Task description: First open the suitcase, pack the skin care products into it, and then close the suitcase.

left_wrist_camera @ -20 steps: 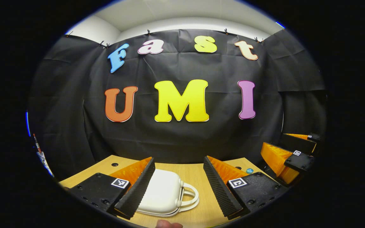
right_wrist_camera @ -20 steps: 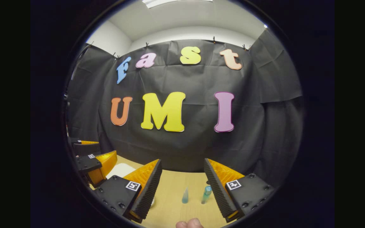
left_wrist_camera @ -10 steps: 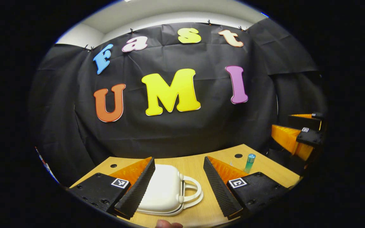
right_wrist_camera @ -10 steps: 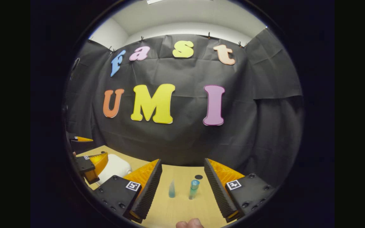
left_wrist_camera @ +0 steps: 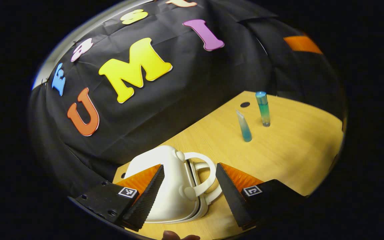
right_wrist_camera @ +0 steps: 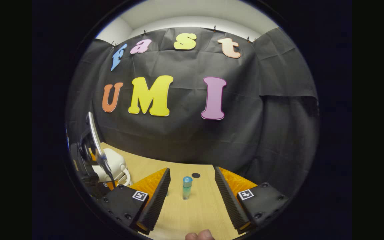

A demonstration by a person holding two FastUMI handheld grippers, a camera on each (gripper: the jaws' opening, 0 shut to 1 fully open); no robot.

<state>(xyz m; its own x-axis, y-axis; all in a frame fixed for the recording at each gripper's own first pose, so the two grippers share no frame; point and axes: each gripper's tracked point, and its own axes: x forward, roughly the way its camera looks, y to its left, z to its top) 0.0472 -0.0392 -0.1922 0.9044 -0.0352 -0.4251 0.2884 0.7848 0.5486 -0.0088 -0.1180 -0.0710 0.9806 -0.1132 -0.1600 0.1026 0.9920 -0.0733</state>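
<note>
Suitcase (left_wrist_camera: 173,186) first: a small white case with a rounded shell is seen lying flat on the wooden table (left_wrist_camera: 288,150), at about 6 o'clock in the left gripper view. Its lid is shut. A white loop handle (left_wrist_camera: 202,176) sticks out from its side toward 3 o'clock. The left gripper (left_wrist_camera: 190,195) is held just over the case with its two fingers spread wide, and nothing is squeezed between them. One finger is seen in front of the shell and the other is seen just past the handle (whether they touch the case cannot be told).

Two skin care things are stood up on the table, well apart from the suitcase, at about 2 o'clock in the left gripper view. A blue-green bottle (left_wrist_camera: 263,108) with a round cap is placed farther back. A thin blue tube (left_wrist_camera: 244,126) is placed just beside it, a bit closer. A small dark hole (left_wrist_camera: 245,104) in the table is seen near the bottle.

In the right gripper view, the right gripper (right_wrist_camera: 192,196) is also held wide open with nothing in it. The bottle (right_wrist_camera: 186,187) is seen between its fingers, farther off on the table. The suitcase (right_wrist_camera: 112,165) is seen at about 9 o'clock, partly hidden behind the other gripper. A fingertip (right_wrist_camera: 199,235) of the person is seen at 6 o'clock.
</note>
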